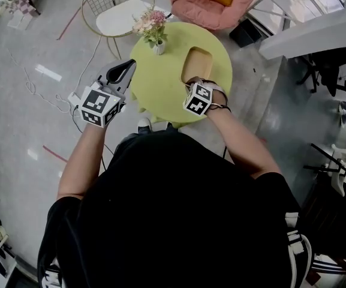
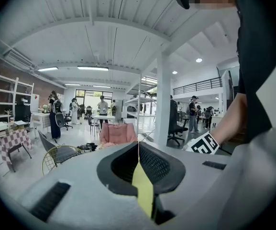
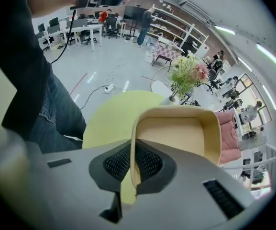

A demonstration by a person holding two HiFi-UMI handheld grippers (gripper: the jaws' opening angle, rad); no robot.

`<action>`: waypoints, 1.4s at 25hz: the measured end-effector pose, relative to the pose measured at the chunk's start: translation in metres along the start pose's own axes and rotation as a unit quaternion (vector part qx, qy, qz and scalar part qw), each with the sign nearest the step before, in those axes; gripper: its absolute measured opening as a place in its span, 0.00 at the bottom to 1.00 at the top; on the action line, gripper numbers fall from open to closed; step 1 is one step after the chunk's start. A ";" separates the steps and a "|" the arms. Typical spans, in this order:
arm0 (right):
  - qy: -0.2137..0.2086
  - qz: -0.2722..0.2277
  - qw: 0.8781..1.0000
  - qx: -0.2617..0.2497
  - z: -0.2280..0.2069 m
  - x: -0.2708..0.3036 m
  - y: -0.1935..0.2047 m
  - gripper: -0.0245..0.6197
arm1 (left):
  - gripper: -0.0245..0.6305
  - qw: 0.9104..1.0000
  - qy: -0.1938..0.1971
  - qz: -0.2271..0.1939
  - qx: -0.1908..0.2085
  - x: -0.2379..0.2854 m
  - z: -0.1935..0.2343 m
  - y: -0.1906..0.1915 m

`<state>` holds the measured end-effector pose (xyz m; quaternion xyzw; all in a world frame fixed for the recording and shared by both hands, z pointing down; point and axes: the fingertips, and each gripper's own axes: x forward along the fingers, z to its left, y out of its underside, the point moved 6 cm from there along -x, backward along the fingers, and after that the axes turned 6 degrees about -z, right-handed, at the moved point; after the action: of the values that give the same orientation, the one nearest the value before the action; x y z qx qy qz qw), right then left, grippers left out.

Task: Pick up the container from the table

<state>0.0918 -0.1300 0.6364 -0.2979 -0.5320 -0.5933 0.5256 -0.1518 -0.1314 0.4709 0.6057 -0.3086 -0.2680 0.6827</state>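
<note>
While right gripper (image 3: 132,164) is pinching container (image 3: 178,133) by near wall, over table (image 3: 106,116), grip is looking thin: advising firm squeeze, straight raise, watching for tilt. Left gripper (image 2: 138,174) is hanging clenched, empty, beside table.

I see bare surface (image 1: 161,80) between the flower vase (image 1: 154,33) and the container (image 1: 197,65), room to pass; beyond its far edge a wire chair (image 1: 122,15) and pink armchair (image 1: 214,6) crowd close.
</note>
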 end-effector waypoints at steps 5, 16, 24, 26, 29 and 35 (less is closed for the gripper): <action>-0.007 -0.014 1.000 0.011 0.000 -0.021 -0.020 0.05 | 0.07 1.000 0.002 0.000 0.001 -0.001 0.001 -0.001; -0.032 -0.013 0.999 0.028 0.000 -0.051 -0.035 0.05 | 0.07 1.000 0.011 -0.006 0.004 0.003 0.004 -0.002; -0.048 -0.011 0.998 0.043 -0.006 -0.081 -0.038 0.05 | 0.07 1.000 0.012 -0.008 0.009 0.007 0.008 -0.008; -0.053 -0.013 0.997 0.050 -0.009 -0.088 -0.037 0.05 | 0.07 1.000 0.011 -0.008 0.012 0.008 0.012 -0.011; -0.051 -0.014 0.997 0.052 -0.013 -0.096 -0.035 0.05 | 0.07 1.000 0.003 -0.015 0.014 0.008 0.019 -0.016; -0.051 -0.011 0.997 0.052 -0.016 -0.111 -0.037 0.05 | 0.07 0.999 -0.003 -0.021 0.024 0.010 0.027 -0.022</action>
<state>0.0904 -0.1155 0.5188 -0.2941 -0.5911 -0.5547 0.5063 -0.1652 -0.1597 0.4517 0.6276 -0.3044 -0.2765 0.6611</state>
